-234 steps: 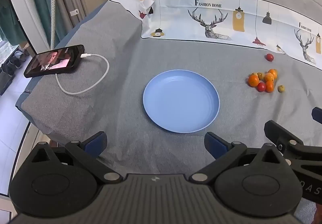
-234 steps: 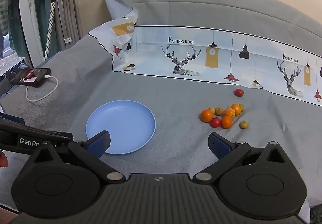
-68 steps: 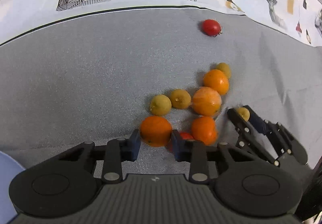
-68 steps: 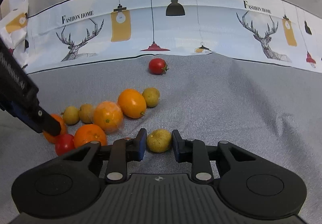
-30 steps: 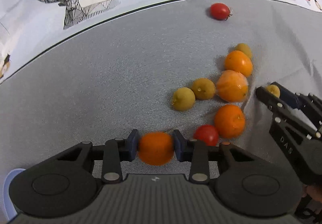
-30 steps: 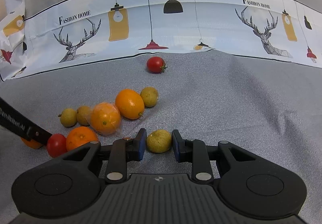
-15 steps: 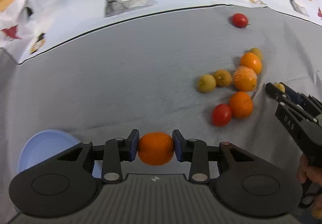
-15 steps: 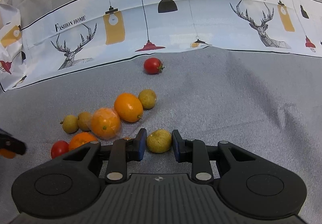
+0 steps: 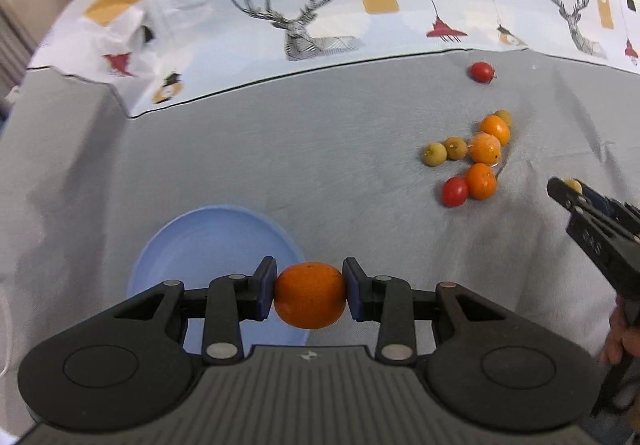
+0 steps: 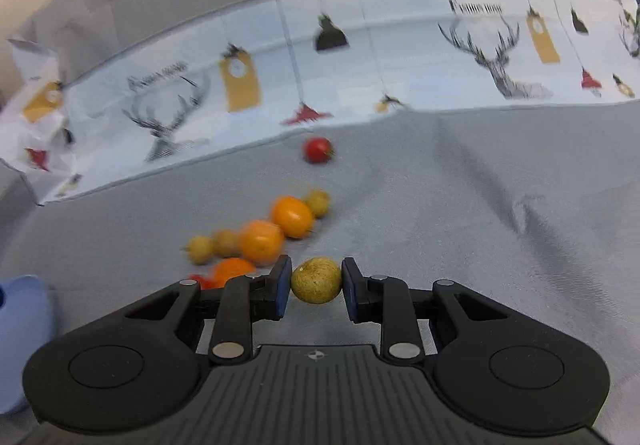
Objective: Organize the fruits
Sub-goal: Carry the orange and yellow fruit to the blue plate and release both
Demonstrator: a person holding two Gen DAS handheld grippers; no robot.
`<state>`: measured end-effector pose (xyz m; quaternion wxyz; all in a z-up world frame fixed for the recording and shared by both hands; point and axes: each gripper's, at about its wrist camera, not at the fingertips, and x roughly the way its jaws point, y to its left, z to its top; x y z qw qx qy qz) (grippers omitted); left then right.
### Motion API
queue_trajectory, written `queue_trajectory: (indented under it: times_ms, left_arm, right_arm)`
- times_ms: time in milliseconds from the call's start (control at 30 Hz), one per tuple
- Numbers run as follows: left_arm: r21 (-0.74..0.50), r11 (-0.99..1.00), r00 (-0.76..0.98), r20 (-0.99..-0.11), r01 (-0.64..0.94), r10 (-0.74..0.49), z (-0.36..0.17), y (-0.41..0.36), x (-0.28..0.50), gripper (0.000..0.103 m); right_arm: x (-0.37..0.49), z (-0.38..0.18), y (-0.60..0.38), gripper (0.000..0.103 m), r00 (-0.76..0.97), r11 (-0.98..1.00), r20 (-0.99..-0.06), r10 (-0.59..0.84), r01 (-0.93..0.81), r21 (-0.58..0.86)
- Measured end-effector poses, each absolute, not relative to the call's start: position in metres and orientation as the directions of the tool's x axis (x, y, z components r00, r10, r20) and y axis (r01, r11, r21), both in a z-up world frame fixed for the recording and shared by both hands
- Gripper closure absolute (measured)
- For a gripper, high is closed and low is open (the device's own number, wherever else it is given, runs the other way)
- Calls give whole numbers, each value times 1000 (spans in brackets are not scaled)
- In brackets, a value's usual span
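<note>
My left gripper's (image 9: 309, 295) fingers were clamped on an orange (image 9: 309, 295) hanging over the near rim of the blue plate (image 9: 208, 237), closer than my right gripper (image 10: 316, 281), which pinched a yellow-green fruit (image 10: 316, 280) beside the pile (image 10: 260, 241).

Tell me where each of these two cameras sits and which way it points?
Left wrist view: sits on the left gripper, looking down past its jaws, shut on an orange, at the blue plate and grey cloth; the right gripper and fingers show at the right edge.
Right wrist view: sits on the right gripper, looking along jaws shut on a yellow fruit toward the printed cloth.
Both show the fruit pile, lone tomato and plate.
</note>
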<state>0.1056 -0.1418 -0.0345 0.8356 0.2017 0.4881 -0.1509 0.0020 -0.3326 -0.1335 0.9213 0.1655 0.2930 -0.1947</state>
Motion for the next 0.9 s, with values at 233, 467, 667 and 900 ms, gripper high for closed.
queue_trajectory:
  times_ms: [233, 467, 667, 900]
  left_arm:
    - [175, 897, 483, -875, 406, -47, -10, -79, 76, 63]
    - [133, 932, 499, -865, 336, -56, 6, -13, 55, 63]
    - [95, 951, 496, -866, 294, -66, 9, 27, 48, 63]
    - [68, 962, 498, -864, 266, -77, 9, 46, 50, 63]
  right_arm:
    - [-37, -81, -242, 74, 808, 936, -569, -156, 304, 176]
    - [-55, -46, -162, 74, 822, 970, -569, -15, 151, 192]
    - [-59, -31, -121, 74, 817, 985, -576, 21, 80, 150]
    - [-54, -27, -98, 74, 803, 992, -595, 33, 48, 119]
